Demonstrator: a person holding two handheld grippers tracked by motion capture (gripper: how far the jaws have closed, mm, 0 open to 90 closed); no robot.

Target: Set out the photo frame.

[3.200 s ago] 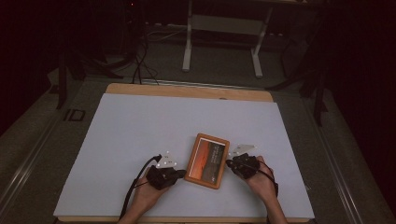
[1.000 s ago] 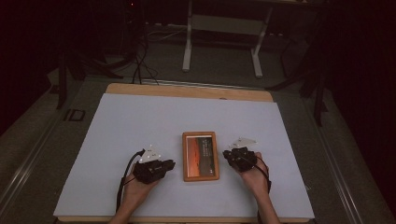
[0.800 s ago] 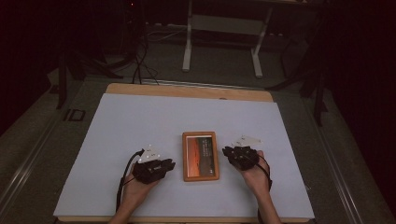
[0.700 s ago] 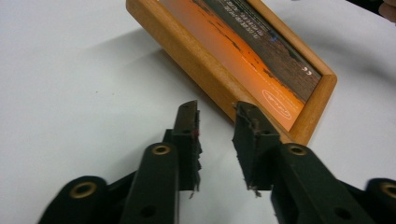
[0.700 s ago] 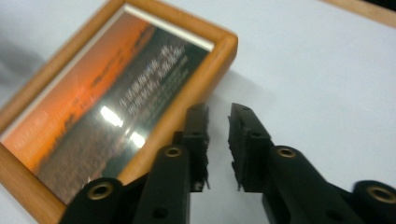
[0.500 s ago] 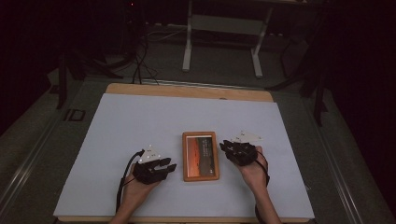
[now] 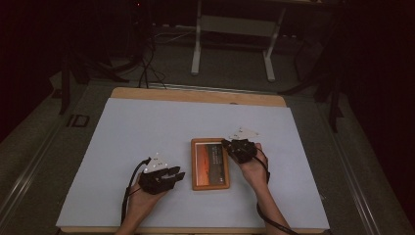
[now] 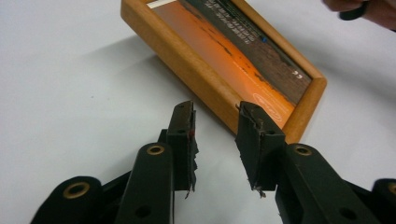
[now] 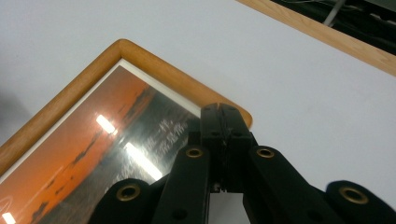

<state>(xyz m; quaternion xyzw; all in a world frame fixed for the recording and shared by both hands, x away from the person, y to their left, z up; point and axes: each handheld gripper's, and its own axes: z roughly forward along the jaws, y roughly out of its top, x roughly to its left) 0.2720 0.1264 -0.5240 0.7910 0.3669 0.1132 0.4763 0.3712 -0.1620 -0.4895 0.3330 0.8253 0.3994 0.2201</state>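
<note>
A wooden picture frame (image 7: 210,163) with an orange sunset print lies flat on the white table top (image 7: 147,127). My left gripper (image 7: 177,175) rests on the table just left of the frame's near left side. In the left gripper view its jaws (image 8: 215,109) stand apart with nothing between them, pointing at the frame's edge (image 8: 187,60); they have just been closing. My right gripper (image 7: 227,144) is shut, its tips over the frame's far right corner. In the right gripper view the shut jaws (image 9: 219,108) cover that corner of the frame (image 9: 93,140).
The table's wooden far edge (image 7: 195,95) runs across the back, and a metal stand (image 7: 232,29) is on the floor beyond it. The person's right hand (image 8: 369,9) appears past the frame in the left gripper view.
The frame, tilted at first, now lies square to the table. My right gripper has moved forward and left onto the frame's far right corner. The left hand has kept still.
</note>
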